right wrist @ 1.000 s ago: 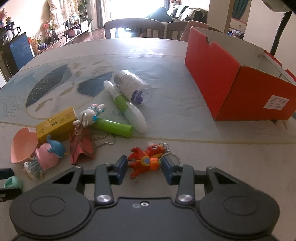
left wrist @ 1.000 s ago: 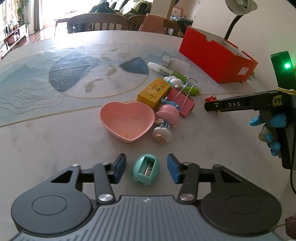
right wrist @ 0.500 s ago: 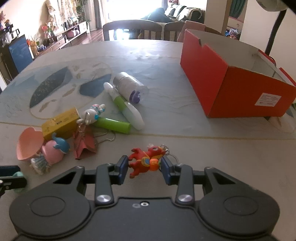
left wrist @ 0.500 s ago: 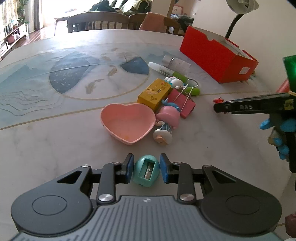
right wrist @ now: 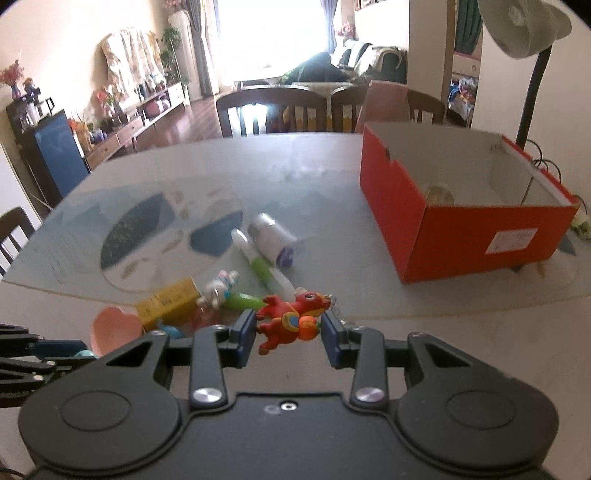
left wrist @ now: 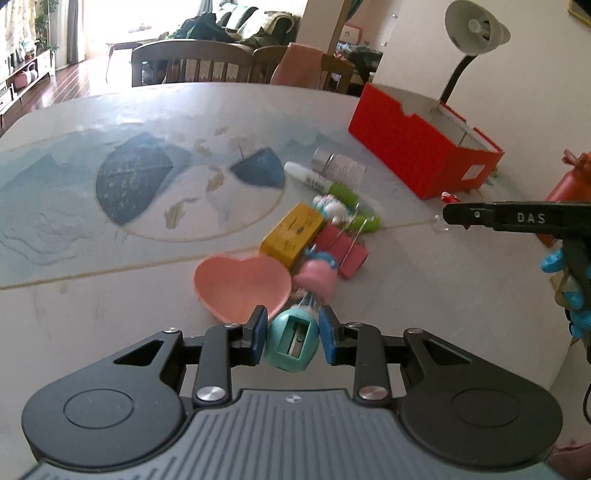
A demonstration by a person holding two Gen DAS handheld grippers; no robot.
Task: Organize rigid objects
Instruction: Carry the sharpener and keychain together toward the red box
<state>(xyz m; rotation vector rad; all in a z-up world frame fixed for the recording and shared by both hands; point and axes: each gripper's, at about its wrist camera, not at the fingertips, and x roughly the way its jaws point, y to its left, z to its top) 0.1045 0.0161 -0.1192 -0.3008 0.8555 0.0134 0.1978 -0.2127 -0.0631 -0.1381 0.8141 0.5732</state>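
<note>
Over table point(left wrist: 110, 302): sharpener point(left wrist: 292, 341) clenched in left tool point(left wrist: 293, 338), toy dragon point(right wrist: 291, 320) in right tool point(right wrist: 290, 334).

Far ahead of the claw, past the table's point(right wrist: 461, 354) far edge, stand wooden chairs point(right wrist: 269, 110), one with a pink cloth point(left wrist: 301, 62) over its back. Beyond them a sofa point(right wrist: 373, 61) sits before a bright window. Ahead and to the right a gooseneck lamp point(right wrist: 526, 29) rises, its shade tilted down. Far to the left a low sideboard point(right wrist: 144, 118) carries flowers and pots, and a dark cabinet point(right wrist: 51, 147) with a blue front stands nearer.
</note>
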